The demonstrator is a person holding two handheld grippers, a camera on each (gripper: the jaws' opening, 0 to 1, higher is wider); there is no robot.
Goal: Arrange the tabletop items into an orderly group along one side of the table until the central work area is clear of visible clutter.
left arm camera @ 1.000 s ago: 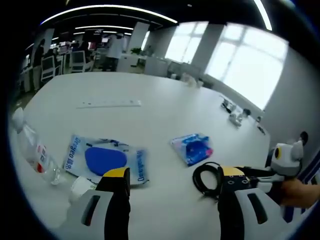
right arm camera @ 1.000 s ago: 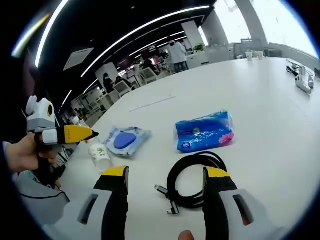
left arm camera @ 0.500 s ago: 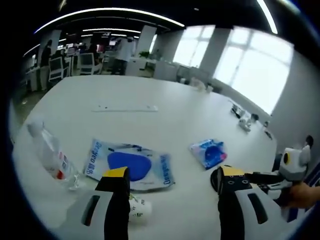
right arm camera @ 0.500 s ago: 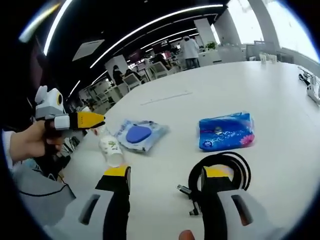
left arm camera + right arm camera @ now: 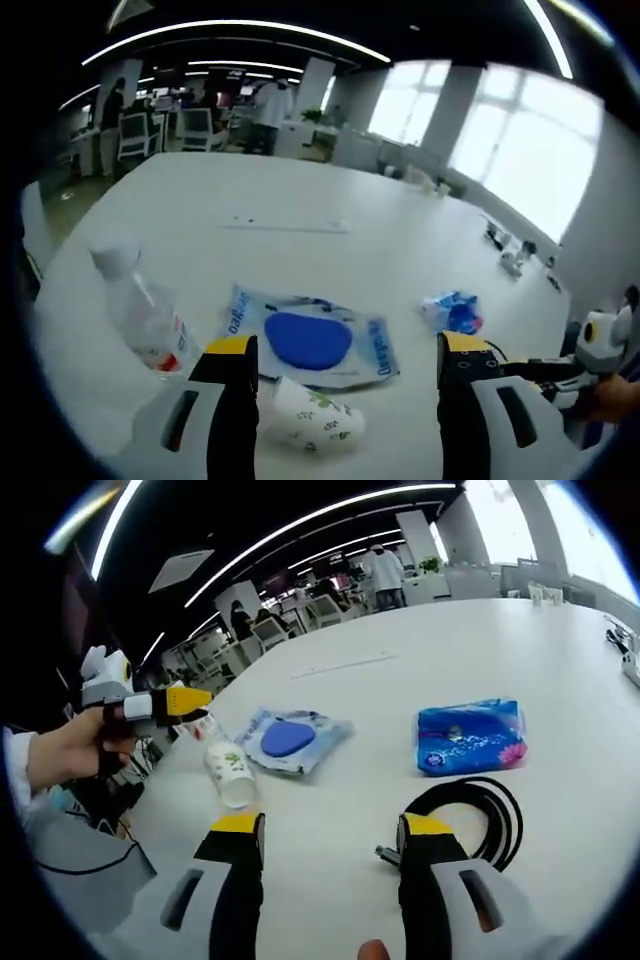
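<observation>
My left tongs (image 5: pixel 340 360) stand open and empty over the paper cup (image 5: pixel 310 410) lying between the jaws; the wipes pack (image 5: pixel 310 340) sits just beyond, bottle (image 5: pixel 140 315) to its left. My right tongs (image 5: pixel 325 830) gape empty beside the coiled cable (image 5: pixel 470 815), tissue pack (image 5: pixel 470 738) farther across the desk (image 5: pixel 420 650).

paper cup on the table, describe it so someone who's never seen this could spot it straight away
On the white table, find the flat wet-wipes pack with the blue oval lid. The paper cup lies on its side just beside that pack, between it and the clear plastic bottle. It is the one white cup, printed with small green leaves.
</observation>
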